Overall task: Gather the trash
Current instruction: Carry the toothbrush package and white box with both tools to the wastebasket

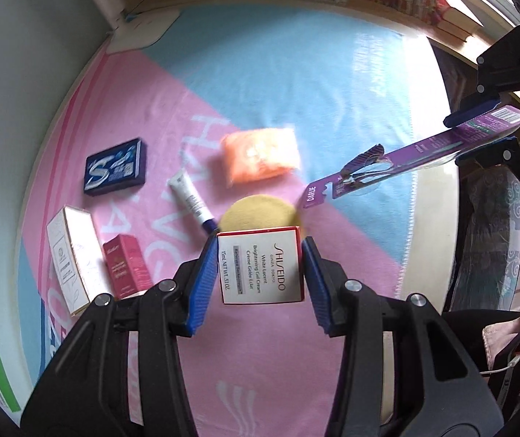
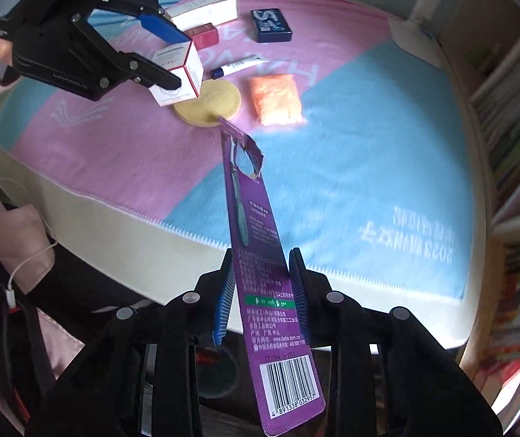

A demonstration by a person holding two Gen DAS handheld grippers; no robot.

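Left gripper [image 1: 260, 273]: is clamping a small white cream box [image 1: 261, 266] with red edges between its blue ribbed pads, carrying it clear of the towel.
Right gripper [image 2: 260, 291]: is gripping a long purple toothbrush card [image 2: 256, 255] edge-on near its middle; the pads appear to be pressing it, though the thin card makes contact hard to confirm.
Risk, card: being flat, slick and long, it is overhanging the jaws at both ends and could pivot or slip out; its torn, curled blister opening [image 2: 250, 158] could snag on the way.
Risk, box: being light, hollow cardboard, it could crush or twist out if squeezed unevenly.
Risk, crowding: the card's far tip is hanging just beside the box, so the two loads could knock together.
Towel [image 1: 296, 91]: is covering the table, pink and blue, fuzzy, printed with pale lettering.
Remaining items: a yellow round sponge pad [image 1: 260, 211], an orange soft packet [image 1: 260, 160], a white tube [image 1: 190, 196], a dark blue gum pack [image 1: 116, 167], a red carton [image 1: 126, 269] and a tall white carton [image 1: 72, 258] are lying on the towel.
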